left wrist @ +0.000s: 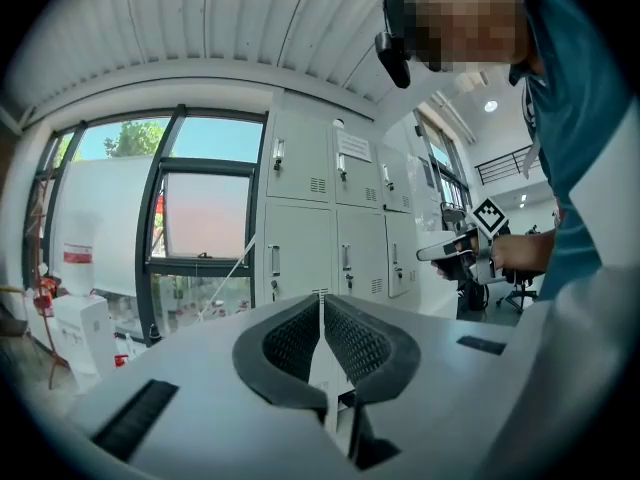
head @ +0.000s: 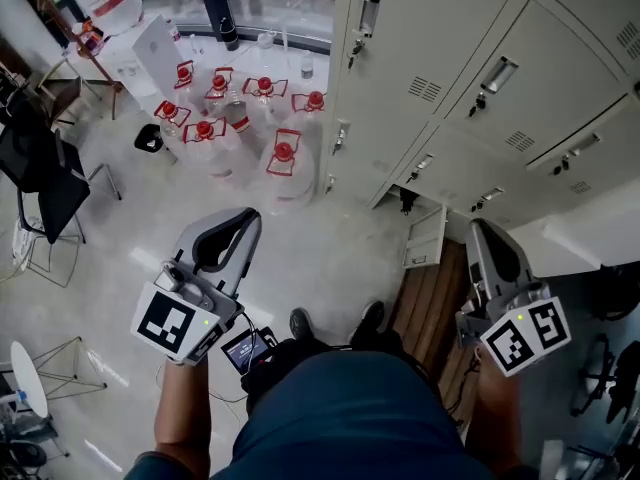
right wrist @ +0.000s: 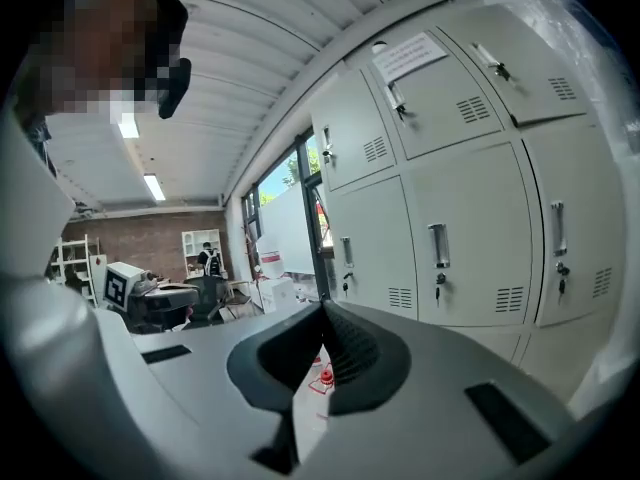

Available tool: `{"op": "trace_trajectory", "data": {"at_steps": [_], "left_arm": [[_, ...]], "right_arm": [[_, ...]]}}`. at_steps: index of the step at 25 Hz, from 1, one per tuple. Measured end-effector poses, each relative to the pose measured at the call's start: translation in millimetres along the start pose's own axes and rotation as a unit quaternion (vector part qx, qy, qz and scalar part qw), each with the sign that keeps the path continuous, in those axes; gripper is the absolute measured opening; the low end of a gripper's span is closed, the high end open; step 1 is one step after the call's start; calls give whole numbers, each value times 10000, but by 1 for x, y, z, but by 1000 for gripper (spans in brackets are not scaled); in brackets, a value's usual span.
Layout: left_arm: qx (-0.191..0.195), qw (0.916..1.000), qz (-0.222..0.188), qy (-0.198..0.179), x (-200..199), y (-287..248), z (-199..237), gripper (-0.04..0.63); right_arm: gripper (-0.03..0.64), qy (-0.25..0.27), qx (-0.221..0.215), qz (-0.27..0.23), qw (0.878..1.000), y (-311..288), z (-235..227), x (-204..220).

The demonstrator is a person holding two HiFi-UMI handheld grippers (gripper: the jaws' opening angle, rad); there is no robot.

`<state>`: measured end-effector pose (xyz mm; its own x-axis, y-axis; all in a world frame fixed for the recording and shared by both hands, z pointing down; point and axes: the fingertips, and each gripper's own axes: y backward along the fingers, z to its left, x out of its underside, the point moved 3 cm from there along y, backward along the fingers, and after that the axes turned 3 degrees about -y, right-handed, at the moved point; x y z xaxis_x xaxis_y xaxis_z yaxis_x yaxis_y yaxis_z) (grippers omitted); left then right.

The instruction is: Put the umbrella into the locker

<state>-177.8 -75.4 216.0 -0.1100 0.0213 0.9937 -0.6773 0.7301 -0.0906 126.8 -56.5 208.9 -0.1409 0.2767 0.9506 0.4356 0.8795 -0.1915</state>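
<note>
Pale grey lockers (head: 470, 68) line the wall ahead, one low door (head: 425, 238) standing ajar, with red-capped water jugs (head: 284, 158) on the floor to their left. The left gripper (head: 236, 220) and right gripper (head: 486, 230) face them, each with fingers pressed together on nothing. The umbrella cannot be made out.

Bright daylight, sharp focus, fisheye-warped edges

Matt painted-metal lockers (head: 470, 58), a glossy pale floor (head: 330, 258), clear plastic jugs (head: 285, 173), brown wooden planks (head: 425, 303) — and ribbed black pads (left wrist: 360, 343) on the left gripper's (left wrist: 321, 303) smooth grey plastic.
</note>
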Motion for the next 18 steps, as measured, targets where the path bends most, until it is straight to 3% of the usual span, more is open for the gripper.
{"op": "trace_trajectory", "data": {"at_steps": [6,18], "left_arm": [[-84,9992,48,-388,-15,33,9,32],[-489,9982,-48,-345,-13,75,45,32]], "right_arm": [[38,188,-157,-43,9997,6,33,-13],[38,277,-173,-84,9994,-10,64,-15]]}}
